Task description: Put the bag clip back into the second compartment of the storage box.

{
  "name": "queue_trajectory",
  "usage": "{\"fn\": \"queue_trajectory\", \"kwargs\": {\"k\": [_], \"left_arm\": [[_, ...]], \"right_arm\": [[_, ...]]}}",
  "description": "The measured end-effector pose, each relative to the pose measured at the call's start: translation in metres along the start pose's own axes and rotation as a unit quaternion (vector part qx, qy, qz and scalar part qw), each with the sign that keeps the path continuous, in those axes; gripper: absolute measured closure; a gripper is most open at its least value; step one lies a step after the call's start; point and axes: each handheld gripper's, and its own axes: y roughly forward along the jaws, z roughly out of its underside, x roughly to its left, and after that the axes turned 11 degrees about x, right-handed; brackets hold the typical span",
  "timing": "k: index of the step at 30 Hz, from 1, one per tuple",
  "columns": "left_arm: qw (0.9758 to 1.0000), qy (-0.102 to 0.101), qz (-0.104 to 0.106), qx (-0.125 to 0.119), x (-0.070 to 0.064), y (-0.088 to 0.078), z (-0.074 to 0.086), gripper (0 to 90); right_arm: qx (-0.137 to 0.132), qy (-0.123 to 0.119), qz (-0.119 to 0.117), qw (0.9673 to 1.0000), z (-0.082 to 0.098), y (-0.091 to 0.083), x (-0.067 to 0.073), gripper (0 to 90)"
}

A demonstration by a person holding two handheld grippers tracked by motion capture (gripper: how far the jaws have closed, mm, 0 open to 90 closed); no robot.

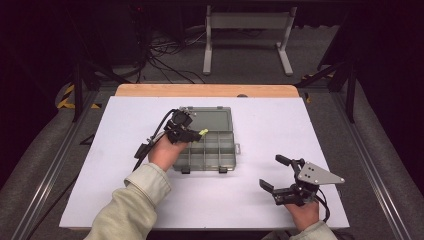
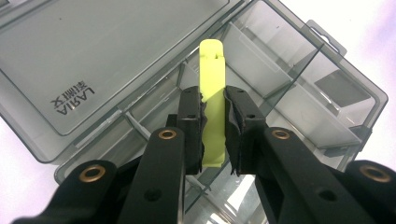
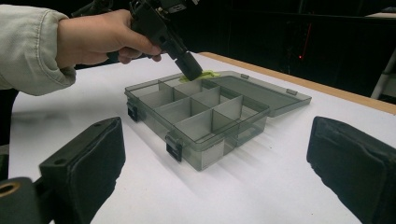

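Left gripper view: left gripper [image 2: 214, 135] holds yellow piece [image 2: 212, 88] over open compartment box [image 2: 299, 93].

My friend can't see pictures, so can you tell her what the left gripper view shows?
The left gripper is shut on a yellow-green plastic piece, holding it over an open grey plastic organizer box with empty compartments. The box's clear lid lies flat, folded back on the white table.
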Motion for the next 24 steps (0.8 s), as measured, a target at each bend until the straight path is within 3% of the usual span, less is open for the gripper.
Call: {"fn": "queue_trajectory", "kwargs": {"k": [24], "left_arm": [[0.9998,-0.006,0.009,0.017,0.0018,0.0089,0.0029,77.1]], "right_arm": [[0.000,0.000,-0.001,1.0000,0.0000,0.0004,0.0003,5.1]]}}
